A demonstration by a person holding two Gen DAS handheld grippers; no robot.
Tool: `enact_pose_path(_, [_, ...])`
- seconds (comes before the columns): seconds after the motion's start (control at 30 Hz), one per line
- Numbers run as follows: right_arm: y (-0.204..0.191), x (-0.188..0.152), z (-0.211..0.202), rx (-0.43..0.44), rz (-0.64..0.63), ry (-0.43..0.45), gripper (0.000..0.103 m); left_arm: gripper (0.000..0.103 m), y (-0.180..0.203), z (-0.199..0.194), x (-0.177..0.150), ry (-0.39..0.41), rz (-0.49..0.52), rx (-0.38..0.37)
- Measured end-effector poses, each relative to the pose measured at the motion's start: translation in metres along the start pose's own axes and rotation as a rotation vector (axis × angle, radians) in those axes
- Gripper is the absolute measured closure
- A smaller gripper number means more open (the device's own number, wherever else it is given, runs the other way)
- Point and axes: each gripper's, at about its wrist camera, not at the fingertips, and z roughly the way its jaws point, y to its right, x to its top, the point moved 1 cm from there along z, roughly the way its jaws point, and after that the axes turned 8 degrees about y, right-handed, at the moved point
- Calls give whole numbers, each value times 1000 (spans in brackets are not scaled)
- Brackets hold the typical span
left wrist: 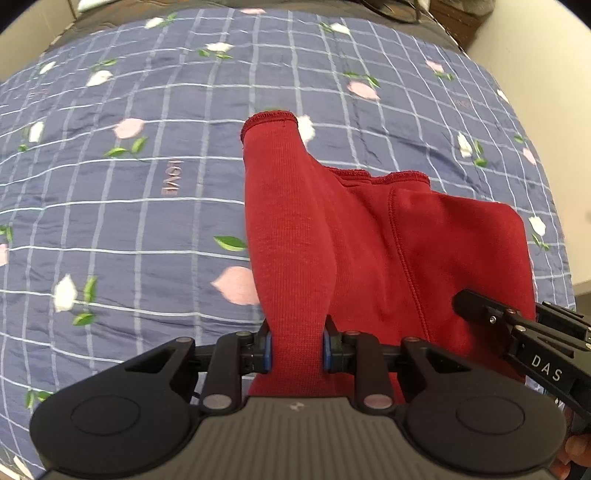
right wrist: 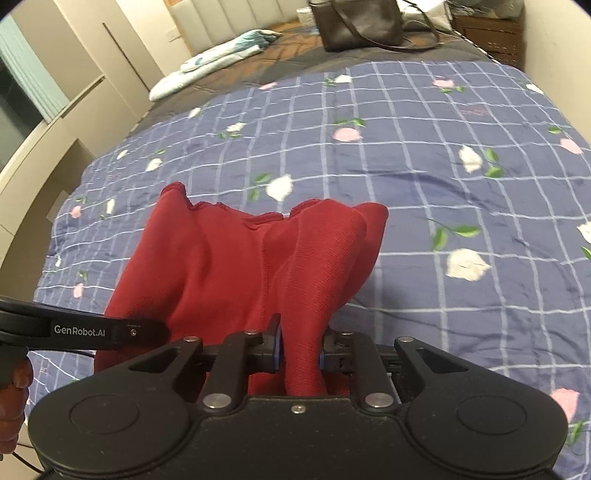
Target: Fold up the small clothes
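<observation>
The bedspread [left wrist: 110, 221] reads "LOVE", the right gripper [left wrist: 465, 302] "DAS", the left gripper [right wrist: 162, 330] "GenRobot.AI".

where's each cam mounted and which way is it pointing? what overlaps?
Left wrist: sits on the left claw, looks forward over the blue checked floral bedspread; the right claw's arm and fingertips of a hand show lower right.
Right wrist: sits on the right claw, faces the headboard and a dark leather handbag; the other claw and a hand show left.
Shared: the red knit garment, pinched by both claws.
</observation>
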Motion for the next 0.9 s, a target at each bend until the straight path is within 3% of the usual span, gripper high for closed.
enact_pose_path(0.33, [-73,0,36,82,-16,-45,85,77,-80,-21,-2,32,-59,90])
enact_pose_path(0.53, [-106,-9,61,96,-34,-93,85,77,-117,-13,-11,23,-91,123])
enact_pose_path(0.9, [-102,-41,97,59,69,-174,84,76,-139,24,-41,5,-72,161])
